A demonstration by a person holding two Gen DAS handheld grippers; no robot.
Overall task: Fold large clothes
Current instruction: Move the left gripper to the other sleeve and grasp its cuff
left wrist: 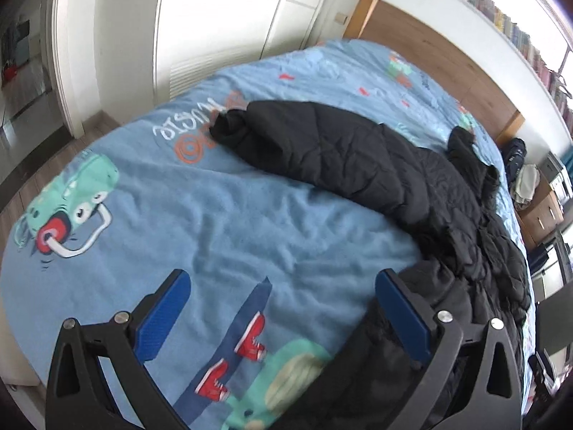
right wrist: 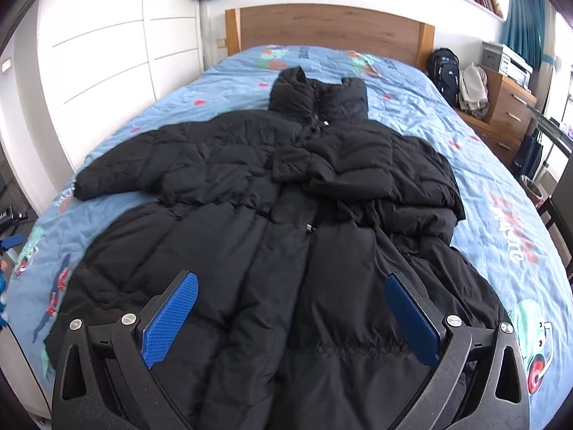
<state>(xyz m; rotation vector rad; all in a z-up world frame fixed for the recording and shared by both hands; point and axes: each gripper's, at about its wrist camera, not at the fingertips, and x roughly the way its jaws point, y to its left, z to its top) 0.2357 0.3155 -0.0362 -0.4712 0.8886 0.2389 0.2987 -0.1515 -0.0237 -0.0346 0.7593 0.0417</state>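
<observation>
A long black puffer coat (right wrist: 279,222) lies front-up on the bed, hood toward the headboard. Its right sleeve is folded across the chest; its left sleeve (right wrist: 143,165) stretches out to the side. My right gripper (right wrist: 290,283) hovers open over the coat's lower hem, nothing between its blue pads. In the left wrist view the same coat (left wrist: 376,165) lies along the right side, sleeve end (left wrist: 232,125) pointing left. My left gripper (left wrist: 283,279) is open above the blue bedcover beside the coat's hem; its right finger (left wrist: 401,308) is close to the black fabric.
The bed's blue cartoon-print cover (right wrist: 501,186) shows around the coat. A wooden headboard (right wrist: 329,25) stands at the far end. White wardrobe doors (right wrist: 107,53) line the left. A backpack (right wrist: 444,68) and a wooden drawer unit (right wrist: 508,104) sit at the right.
</observation>
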